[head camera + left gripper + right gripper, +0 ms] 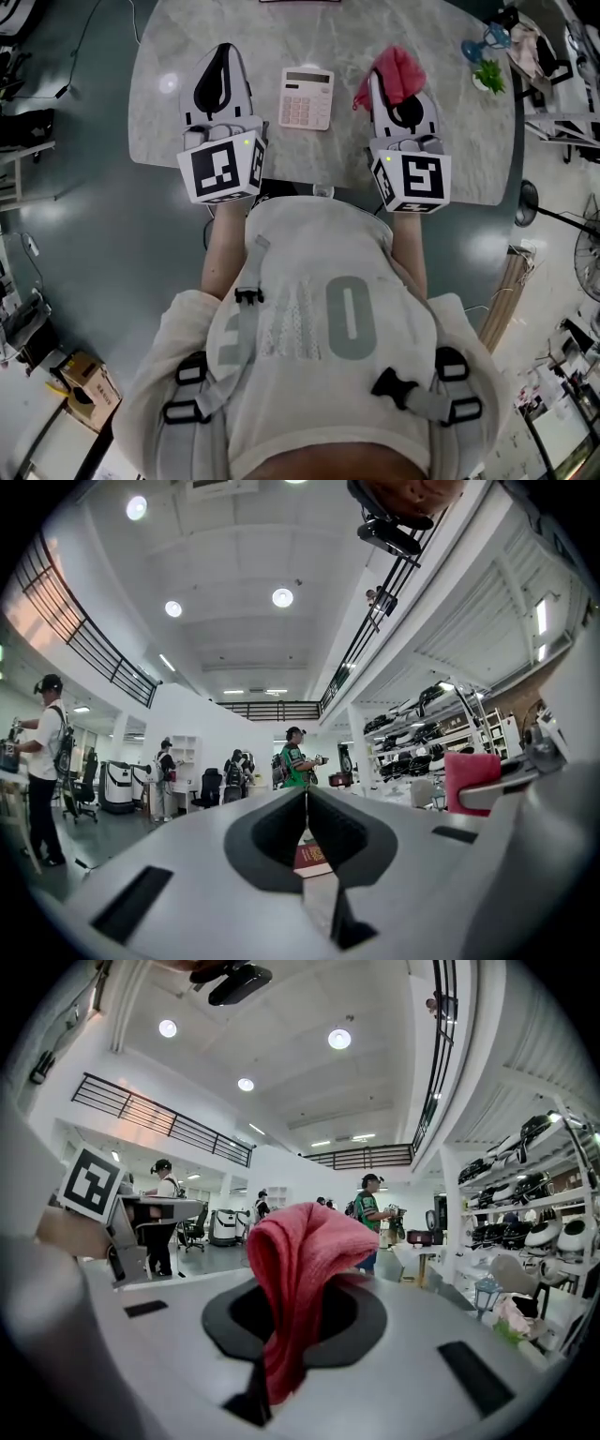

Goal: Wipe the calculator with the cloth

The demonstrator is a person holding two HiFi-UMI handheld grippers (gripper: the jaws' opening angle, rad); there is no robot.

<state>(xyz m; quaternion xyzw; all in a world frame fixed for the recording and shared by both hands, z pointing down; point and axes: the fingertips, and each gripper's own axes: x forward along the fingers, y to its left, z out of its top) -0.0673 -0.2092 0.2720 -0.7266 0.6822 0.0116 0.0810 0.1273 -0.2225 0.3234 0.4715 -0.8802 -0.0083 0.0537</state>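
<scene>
Nearest you, the marker cubes on both tools sit over the near edge of the table, one in front of each forearm. Your left gripper points away from you over the left part of the tabletop, its jaws pressed together with nothing between them. Your right gripper points the same way on the right, its jaws pinching a red cloth that bunches up above the tips and hangs down between them. The calculator lies flat on the table between the two grippers, keys up, touching neither. Farther off, at the table's far right corner, stands a small green plant.
</scene>
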